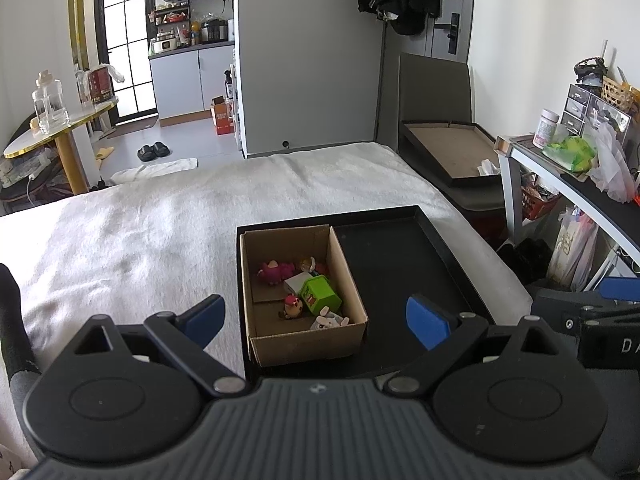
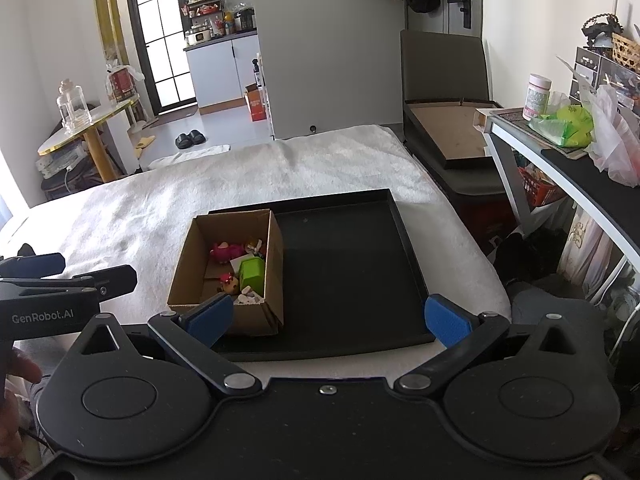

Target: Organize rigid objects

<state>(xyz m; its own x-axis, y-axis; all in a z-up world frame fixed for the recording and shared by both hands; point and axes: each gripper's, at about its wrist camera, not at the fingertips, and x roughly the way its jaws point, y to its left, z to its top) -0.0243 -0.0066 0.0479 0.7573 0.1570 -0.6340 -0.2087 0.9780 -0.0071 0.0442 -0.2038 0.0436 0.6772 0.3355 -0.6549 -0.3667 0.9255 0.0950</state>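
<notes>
A brown cardboard box (image 1: 344, 280) (image 2: 276, 248) stands in the left half of a black tray (image 1: 404, 264) (image 2: 348, 272) on a white blanket. Inside the box lie a green block (image 1: 320, 294) (image 2: 253, 272), a pink figure (image 1: 274, 272) (image 2: 224, 252), a red-headed figure (image 1: 293, 306) (image 2: 229, 283), a white rabbit figure (image 1: 330, 322) and other small toys. My left gripper (image 1: 316, 322) hovers open just before the box, nothing between its blue pads. My right gripper (image 2: 328, 320) is open over the tray's near edge, also empty. The tray's right half is bare.
The white blanket (image 1: 160, 220) spreads left and behind the tray. At right a desk (image 2: 560, 152) holds bags and a jar. A dark chair carrying a shallow brown box (image 1: 452, 148) stands beyond the bed. A round table (image 1: 60, 128) is far left.
</notes>
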